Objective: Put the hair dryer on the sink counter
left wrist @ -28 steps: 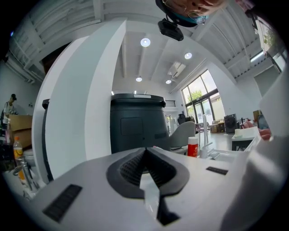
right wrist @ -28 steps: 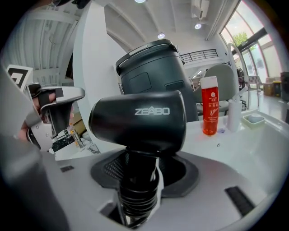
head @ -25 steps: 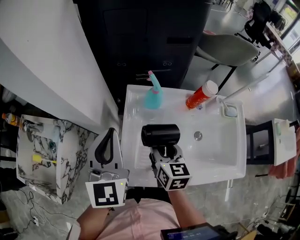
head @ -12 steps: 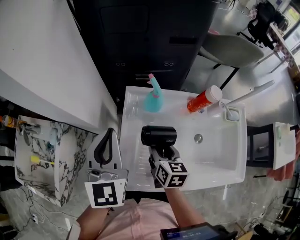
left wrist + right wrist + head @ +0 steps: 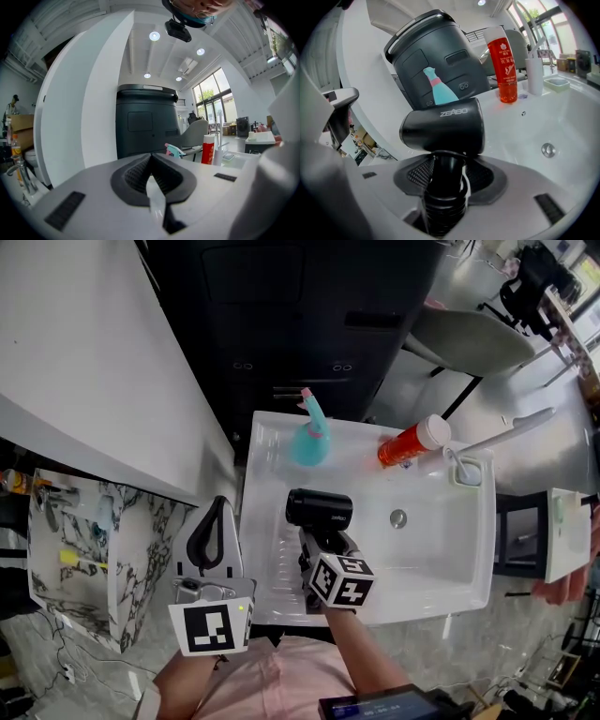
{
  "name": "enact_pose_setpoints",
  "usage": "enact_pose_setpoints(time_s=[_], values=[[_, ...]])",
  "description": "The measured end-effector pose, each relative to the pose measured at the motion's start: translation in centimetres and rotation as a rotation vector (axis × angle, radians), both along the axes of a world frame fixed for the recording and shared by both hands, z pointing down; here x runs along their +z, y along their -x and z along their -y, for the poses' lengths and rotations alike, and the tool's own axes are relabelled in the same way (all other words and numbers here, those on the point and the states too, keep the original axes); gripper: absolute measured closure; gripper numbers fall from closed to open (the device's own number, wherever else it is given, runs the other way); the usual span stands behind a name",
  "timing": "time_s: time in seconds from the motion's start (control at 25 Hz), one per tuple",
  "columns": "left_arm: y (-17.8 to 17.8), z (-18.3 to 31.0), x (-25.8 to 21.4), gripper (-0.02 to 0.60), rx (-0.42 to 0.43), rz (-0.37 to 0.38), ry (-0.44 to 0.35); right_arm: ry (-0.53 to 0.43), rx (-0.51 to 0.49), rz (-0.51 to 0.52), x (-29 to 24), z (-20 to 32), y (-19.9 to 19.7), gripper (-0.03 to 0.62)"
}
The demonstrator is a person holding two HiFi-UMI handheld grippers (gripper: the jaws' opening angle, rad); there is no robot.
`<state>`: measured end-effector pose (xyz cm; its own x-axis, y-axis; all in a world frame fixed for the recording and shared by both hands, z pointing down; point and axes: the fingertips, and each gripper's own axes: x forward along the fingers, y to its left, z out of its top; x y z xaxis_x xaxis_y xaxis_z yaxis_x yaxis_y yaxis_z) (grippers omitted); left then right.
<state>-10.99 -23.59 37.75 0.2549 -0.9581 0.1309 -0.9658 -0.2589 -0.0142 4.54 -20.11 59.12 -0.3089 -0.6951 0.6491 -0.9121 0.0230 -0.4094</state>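
A black hair dryer (image 5: 319,508) hangs over the left part of the white sink (image 5: 441,563), its barrel lying crosswise. My right gripper (image 5: 324,546) is shut on the dryer's handle from below. In the right gripper view the barrel (image 5: 443,126) stands just above the jaws, and the ribbed handle fills the gap at my right gripper (image 5: 445,174). Left of the sink's edge, my left gripper (image 5: 219,510) is held still and shut, with nothing in it. The left gripper view shows my left gripper (image 5: 151,158) with its pads meeting.
A teal spray bottle (image 5: 309,439) and an orange-red bottle (image 5: 410,442) stand on the sink's back ledge, with a small dish (image 5: 466,470) and tap (image 5: 506,427) at the right. The drain (image 5: 398,517) lies mid-basin. A dark cabinet (image 5: 300,315) rises behind; a marbled shelf unit (image 5: 122,549) stands at left.
My right gripper and the dryer have shifted slightly left and nearer the sink's left side, and the barrel has turned a little. The left gripper has stayed put.
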Motion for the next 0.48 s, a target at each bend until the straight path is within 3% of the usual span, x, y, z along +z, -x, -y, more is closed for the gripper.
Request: enact_pose_setpoints(time_s=[0.32,0.48], values=[[0.2,0.4,0.3,0.571,-0.007,-0.004,0.009,0.096,0.014,-0.01,1.9,0.1,0.0,0.379],[0.4,0.6,0.3,0.572,0.001,0.03,-0.002,0.131,0.002,-0.018,2.5,0.2,0.2,0.379]])
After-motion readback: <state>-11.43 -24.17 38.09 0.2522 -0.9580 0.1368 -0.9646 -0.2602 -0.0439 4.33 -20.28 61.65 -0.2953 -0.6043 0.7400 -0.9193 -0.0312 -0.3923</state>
